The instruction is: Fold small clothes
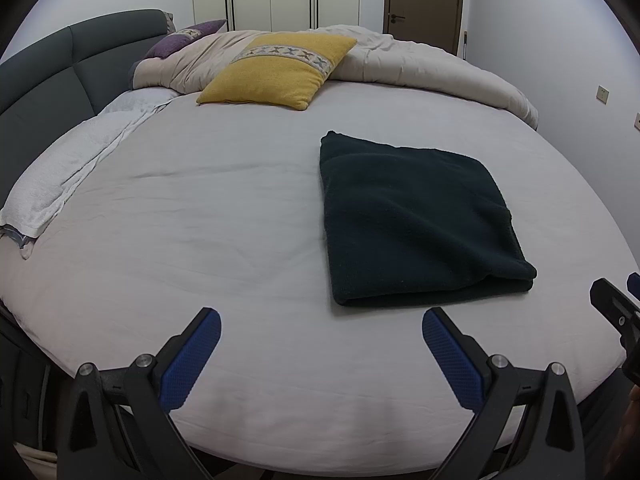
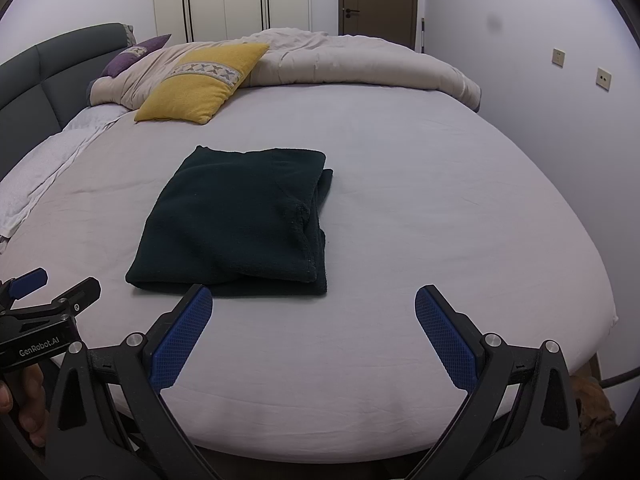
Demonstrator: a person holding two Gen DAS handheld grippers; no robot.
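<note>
A dark green fleece garment (image 1: 416,220) lies folded into a thick rectangle on the pale bed sheet (image 1: 200,220). It also shows in the right wrist view (image 2: 236,220), with layered edges on its right side. My left gripper (image 1: 320,320) is open and empty, near the front edge of the bed, to the left of the garment. My right gripper (image 2: 314,300) is open and empty, just in front of the garment's near right corner. The left gripper shows at the left edge of the right wrist view (image 2: 52,288).
A yellow cushion (image 1: 280,70) and a purple cushion (image 1: 184,38) lie at the far side with a bunched beige duvet (image 1: 420,64). A white towel (image 1: 68,168) lies along the left by the dark headboard (image 1: 48,68). A wall (image 2: 560,100) stands to the right.
</note>
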